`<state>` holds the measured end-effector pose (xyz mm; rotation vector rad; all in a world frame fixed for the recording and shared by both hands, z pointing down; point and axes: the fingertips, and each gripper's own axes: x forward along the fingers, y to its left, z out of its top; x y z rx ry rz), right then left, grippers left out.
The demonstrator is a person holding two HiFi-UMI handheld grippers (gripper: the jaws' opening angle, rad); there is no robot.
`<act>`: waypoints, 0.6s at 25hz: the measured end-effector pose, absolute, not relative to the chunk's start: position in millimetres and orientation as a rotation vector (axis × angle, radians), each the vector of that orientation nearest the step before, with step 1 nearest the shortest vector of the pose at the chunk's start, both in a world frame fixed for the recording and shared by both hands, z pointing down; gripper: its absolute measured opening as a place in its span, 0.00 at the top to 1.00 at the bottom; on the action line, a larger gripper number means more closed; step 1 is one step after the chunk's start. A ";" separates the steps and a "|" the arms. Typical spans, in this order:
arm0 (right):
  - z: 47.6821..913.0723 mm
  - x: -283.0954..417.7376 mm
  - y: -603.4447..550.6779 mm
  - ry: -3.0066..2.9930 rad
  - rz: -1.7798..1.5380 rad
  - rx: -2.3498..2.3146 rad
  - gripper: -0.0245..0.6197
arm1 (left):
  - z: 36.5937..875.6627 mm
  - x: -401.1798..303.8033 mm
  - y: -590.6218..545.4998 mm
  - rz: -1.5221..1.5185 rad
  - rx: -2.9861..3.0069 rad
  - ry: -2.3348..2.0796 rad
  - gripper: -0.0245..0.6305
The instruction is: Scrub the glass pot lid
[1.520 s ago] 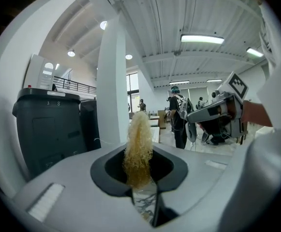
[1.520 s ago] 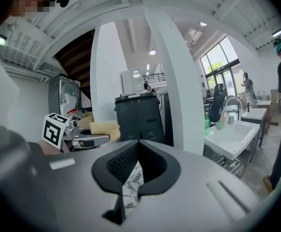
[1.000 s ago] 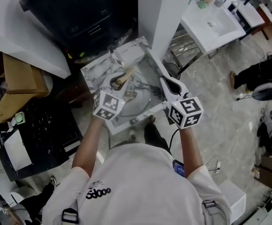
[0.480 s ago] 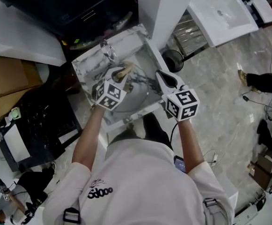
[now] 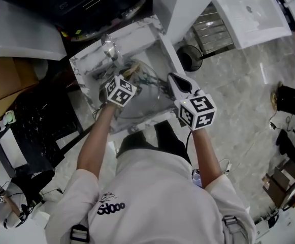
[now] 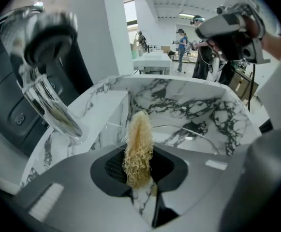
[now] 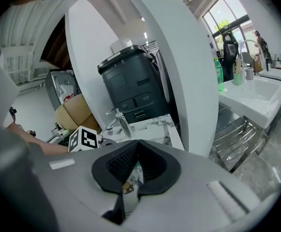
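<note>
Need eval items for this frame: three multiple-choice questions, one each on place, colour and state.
1. Where does the glass pot lid sit? A on a stovetop; B in the marble-patterned sink; C hung on a wall hook.
2. What colour is the scrubber? A straw-tan; B blue; C black.
3. The left gripper is: A open and empty; B out of view; C shut on the scrubber.
Answers: 1 B, the sink walls surround its rim. 2 A, it shows as a pale fibrous tuft in the left gripper view. 3 C, the gripper's pads pinch the tuft's base.
</note>
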<state>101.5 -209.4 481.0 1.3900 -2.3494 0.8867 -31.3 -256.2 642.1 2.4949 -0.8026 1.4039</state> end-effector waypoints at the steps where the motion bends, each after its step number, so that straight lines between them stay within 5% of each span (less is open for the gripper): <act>1: 485.2 103.3 -209.9 -2.334 0.892 1.393 0.96 | 649.3 -34.1 -259.5 1.414 2.466 -0.816 0.85; 15: 512.3 114.2 -210.0 -2.315 0.936 1.324 0.96 | 703.0 -50.0 -283.2 1.506 2.276 -1.009 0.85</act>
